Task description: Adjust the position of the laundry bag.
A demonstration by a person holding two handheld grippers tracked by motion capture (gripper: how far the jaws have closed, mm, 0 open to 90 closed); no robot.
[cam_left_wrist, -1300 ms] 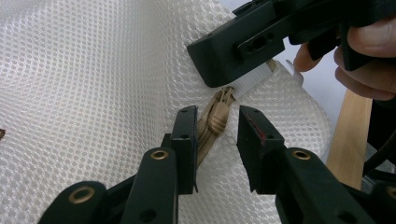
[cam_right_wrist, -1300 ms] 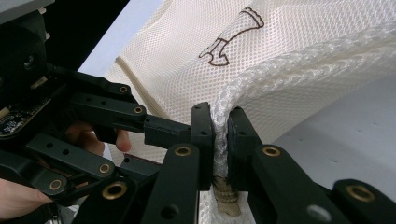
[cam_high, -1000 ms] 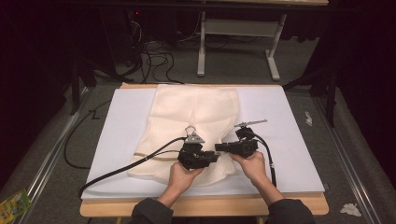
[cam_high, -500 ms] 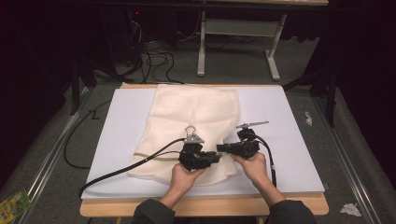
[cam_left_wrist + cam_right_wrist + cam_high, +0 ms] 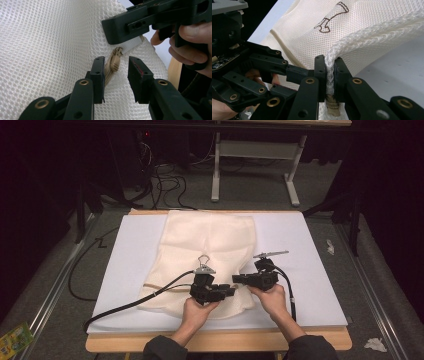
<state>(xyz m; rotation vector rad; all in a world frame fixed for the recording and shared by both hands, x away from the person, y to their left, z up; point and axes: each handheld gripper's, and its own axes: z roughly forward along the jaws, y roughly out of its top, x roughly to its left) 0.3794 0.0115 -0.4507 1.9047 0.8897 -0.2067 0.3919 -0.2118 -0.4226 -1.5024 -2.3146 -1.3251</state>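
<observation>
Cream mesh bag [image 5: 207,255] flat on white-covered worktop [image 5: 305,270], centre, bottom edge toward 6 o'clock. Right gripper [image 5: 330,75] clamped on bunched mesh at bag's 5 o'clock corner. Left gripper [image 5: 116,73] just been opening, fingers [image 5: 98,75] apart, tan zipper pull [image 5: 114,62] between them, untouched.

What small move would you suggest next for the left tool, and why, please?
Probably close the left tool on the tan zipper pull. Its jaws have just been opening and stand apart on either side of the pull, while the right tool pinches the edge of the cream mesh laundry bag, bracing it for a pull.
</observation>
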